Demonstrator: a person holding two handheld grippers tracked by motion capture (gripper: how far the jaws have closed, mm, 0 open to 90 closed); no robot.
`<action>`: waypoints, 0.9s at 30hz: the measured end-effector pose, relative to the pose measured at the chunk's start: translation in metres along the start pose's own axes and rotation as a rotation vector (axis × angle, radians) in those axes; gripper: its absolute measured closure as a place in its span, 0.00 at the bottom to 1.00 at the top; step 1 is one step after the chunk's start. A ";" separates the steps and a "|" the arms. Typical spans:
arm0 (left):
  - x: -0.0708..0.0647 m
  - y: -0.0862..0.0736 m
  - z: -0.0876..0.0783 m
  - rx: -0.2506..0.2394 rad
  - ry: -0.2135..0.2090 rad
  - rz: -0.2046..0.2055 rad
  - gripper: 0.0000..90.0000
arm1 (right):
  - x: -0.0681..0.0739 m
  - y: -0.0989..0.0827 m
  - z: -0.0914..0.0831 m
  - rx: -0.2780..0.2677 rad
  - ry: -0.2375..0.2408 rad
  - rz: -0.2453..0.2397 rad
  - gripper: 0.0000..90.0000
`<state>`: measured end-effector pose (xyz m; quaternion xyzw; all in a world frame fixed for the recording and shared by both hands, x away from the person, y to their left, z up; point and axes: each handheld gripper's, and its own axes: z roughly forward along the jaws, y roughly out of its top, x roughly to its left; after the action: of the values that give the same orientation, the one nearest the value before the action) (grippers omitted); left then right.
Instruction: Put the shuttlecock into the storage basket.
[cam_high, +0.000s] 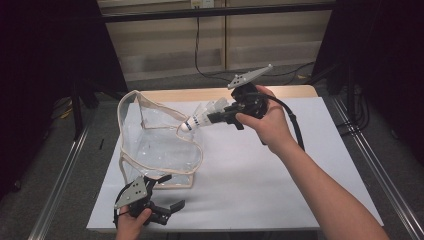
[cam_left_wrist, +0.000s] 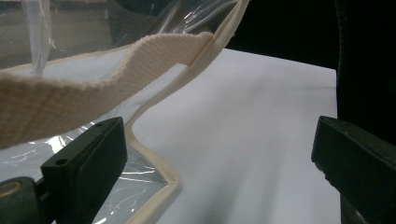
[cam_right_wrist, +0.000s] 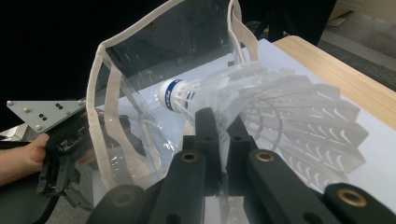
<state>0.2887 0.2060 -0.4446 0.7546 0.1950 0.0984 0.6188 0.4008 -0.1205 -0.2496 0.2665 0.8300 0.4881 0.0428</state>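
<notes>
A shuttlecock is being carried, cork first, toward the mouth of a clear bag.

From the high view, the right gripper (cam_high: 212, 118) is pinching the shuttlecock (cam_high: 197, 120) by its feathers and holding it level at the bag's (cam_high: 150, 145) upper rim, cork pointing in, while the left gripper (cam_high: 167, 192) is waiting with jaws spread at the bag's near corner on the white sheet (cam_high: 280, 170), probably to steady it. The left gripper view is showing what the high view cannot: the woven strap (cam_left_wrist: 93, 88) is crossing above the wide-apart jaws, gripped by neither. The right gripper view is showing the jaws clamped tight on the feather skirt (cam_right_wrist: 289, 116), the blue-banded cork (cam_right_wrist: 175, 95) just at the bag's opening (cam_right_wrist: 154, 60).
</notes>
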 end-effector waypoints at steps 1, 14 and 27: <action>0.000 0.000 0.000 0.000 0.000 0.001 0.04 | 0.000 0.001 0.001 0.002 -0.001 -0.002 0.98; 0.001 0.000 -0.001 0.001 0.001 0.000 0.04 | 0.001 0.009 0.011 0.013 0.010 -0.004 0.98; 0.001 0.000 -0.001 -0.002 -0.001 0.000 0.04 | 0.008 0.019 0.020 0.026 0.028 -0.033 0.98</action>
<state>0.2891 0.2069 -0.4447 0.7540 0.1948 0.0982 0.6196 0.4080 -0.0935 -0.2424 0.2466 0.8409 0.4803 0.0359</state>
